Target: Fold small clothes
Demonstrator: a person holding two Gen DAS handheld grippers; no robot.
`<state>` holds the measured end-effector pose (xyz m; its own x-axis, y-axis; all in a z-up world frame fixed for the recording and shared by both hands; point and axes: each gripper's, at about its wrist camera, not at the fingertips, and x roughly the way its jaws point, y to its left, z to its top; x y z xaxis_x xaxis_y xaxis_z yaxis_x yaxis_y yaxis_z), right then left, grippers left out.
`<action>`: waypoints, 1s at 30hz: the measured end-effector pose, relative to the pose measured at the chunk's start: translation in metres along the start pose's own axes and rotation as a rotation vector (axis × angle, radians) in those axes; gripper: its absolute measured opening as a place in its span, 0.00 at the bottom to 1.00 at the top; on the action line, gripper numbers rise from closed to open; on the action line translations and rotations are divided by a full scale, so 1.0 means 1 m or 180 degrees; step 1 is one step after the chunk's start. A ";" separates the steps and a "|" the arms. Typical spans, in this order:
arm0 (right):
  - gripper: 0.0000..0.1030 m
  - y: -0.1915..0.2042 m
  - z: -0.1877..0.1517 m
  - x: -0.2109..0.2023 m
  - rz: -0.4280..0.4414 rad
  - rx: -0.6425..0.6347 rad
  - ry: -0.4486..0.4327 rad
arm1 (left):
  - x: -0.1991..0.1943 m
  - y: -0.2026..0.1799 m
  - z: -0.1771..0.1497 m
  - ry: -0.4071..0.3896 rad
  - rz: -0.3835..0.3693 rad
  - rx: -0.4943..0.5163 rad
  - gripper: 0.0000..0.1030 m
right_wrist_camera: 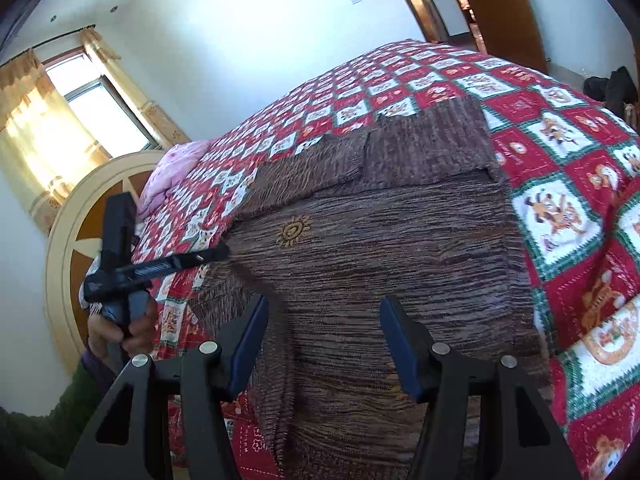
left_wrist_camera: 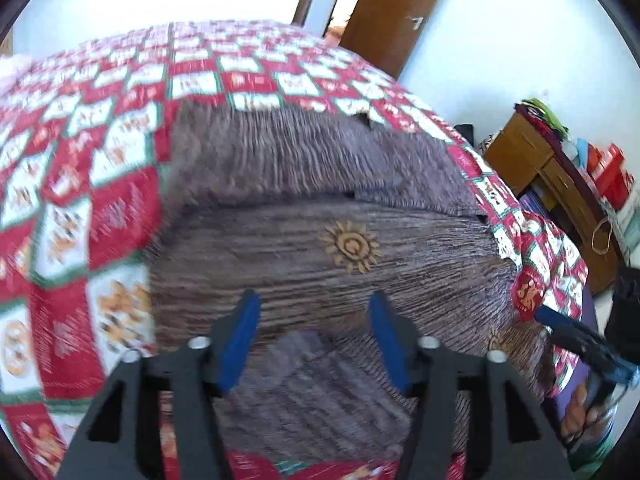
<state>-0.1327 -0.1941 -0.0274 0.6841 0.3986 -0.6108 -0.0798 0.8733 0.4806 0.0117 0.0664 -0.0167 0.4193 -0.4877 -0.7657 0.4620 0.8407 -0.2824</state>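
Garment: brown ribbed garment (left_wrist_camera: 304, 248) with a gold sun emblem (left_wrist_camera: 352, 247) is lying partly folded on the quilt (left_wrist_camera: 80, 184).
Left gripper (left_wrist_camera: 314, 312): hovering released, holding nothing.
Right gripper (right_wrist_camera: 324, 320): hovering released, empty.

Black fingers (left_wrist_camera: 240, 344), blue pads; green sleeve (right_wrist_camera: 36, 432)

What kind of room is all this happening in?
Most likely a bedroom in a home. A bed under a red, white and green patterned bedspread fills the view, with a pink pillow by the rounded headboard. A brown garment lies spread on the bed, and a curtained window lights the room.
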 end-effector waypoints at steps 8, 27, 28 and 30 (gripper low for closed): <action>0.58 0.013 0.001 0.039 0.0142 -0.0058 0.0251 | 0.023 -0.018 0.005 0.0259 -0.0066 0.0710 0.67; 0.58 -0.034 0.012 0.006 -0.0207 0.0320 0.0049 | 0.061 -0.036 -0.018 0.0402 -0.0081 0.1135 0.46; 0.58 -0.032 0.012 0.008 -0.0190 0.0302 0.0061 | 0.064 -0.035 -0.016 0.0426 -0.0156 0.1069 0.54; 0.58 -0.025 0.011 0.009 -0.0159 0.0231 0.0077 | 0.067 -0.035 -0.012 0.0452 -0.0296 0.1006 0.59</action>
<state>-0.1162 -0.2154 -0.0381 0.6681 0.3624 -0.6499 0.0075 0.8700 0.4930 0.0144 0.0071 -0.0645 0.2617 -0.5025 -0.8240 0.7214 0.6690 -0.1789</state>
